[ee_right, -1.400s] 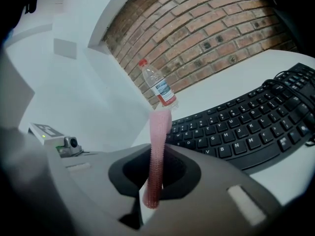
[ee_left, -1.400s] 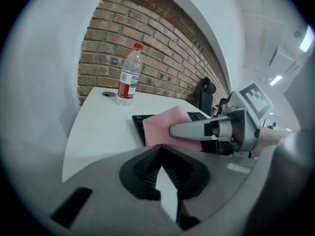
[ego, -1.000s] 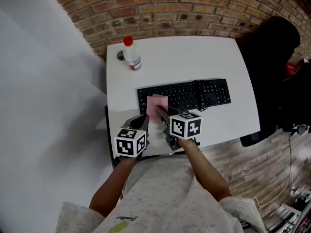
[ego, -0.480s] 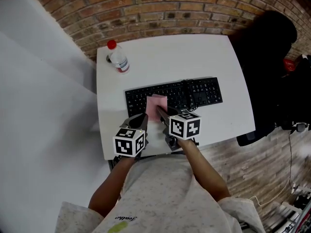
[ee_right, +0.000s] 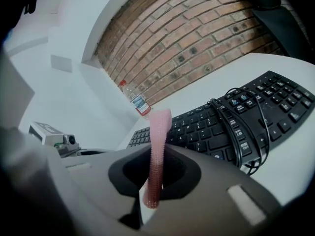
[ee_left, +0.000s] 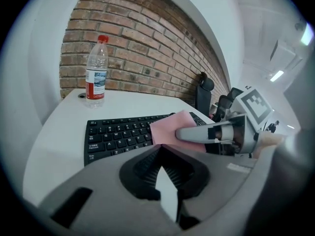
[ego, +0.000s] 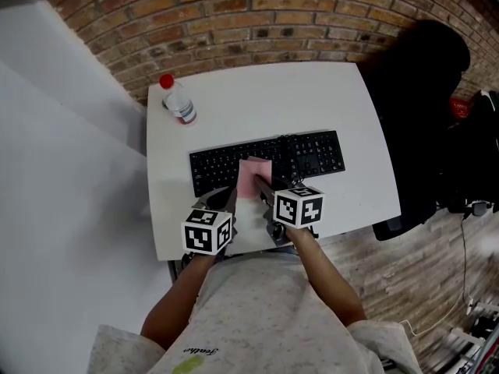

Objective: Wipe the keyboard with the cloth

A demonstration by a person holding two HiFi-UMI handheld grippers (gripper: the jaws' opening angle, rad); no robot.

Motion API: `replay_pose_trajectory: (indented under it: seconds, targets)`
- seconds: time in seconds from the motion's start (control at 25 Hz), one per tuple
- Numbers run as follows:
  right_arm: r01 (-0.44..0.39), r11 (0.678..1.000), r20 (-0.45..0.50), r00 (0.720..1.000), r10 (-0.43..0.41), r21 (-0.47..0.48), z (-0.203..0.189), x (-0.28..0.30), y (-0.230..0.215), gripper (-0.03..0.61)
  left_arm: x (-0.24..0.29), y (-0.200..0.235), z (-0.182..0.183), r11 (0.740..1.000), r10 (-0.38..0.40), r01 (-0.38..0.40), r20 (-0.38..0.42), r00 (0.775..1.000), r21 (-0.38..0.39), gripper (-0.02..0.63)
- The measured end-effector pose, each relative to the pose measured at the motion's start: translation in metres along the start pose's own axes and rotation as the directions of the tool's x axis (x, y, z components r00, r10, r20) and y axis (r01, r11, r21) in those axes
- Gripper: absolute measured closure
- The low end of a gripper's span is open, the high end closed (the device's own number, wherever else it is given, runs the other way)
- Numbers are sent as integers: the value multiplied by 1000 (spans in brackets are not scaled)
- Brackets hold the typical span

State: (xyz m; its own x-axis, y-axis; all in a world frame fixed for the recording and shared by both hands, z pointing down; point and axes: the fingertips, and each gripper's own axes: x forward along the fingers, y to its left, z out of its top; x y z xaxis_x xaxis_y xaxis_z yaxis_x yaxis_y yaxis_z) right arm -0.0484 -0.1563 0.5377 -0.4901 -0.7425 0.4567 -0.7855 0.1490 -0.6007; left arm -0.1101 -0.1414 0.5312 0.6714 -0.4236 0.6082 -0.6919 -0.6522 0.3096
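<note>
The right gripper [ego: 261, 185] pinches a pink cloth [ee_right: 158, 132] edge-on between its closed jaws. The cloth's free end reaches ahead over the near keys of the black keyboard [ego: 312, 150], which lies across the white worktop [ego: 257, 100] just in front. A coiled cable [ee_right: 241, 117] sits on the keys ahead to the right. Beside it, the left gripper [ee_left: 160, 151] is pressed together and empty, with a bottle [ee_left: 96, 70] far ahead to its left

One keyboard [ego: 265, 160], one pink cloth [ego: 254, 175], one bottle [ego: 178, 101] upper left, one table [ego: 312, 100], one chair [ego: 425, 92], two grippers: left gripper [ego: 228, 195], right gripper [ego: 260, 185].
</note>
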Motion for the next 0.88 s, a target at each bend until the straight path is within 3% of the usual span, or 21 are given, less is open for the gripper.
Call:
replay_pose_trajectory:
  seconds: [0.88]
  targets:
    - [-5,999,10,1000,5,-36,22,-43,-48,560,39,-50,15,1000,-3,3,-3,1000,30,623]
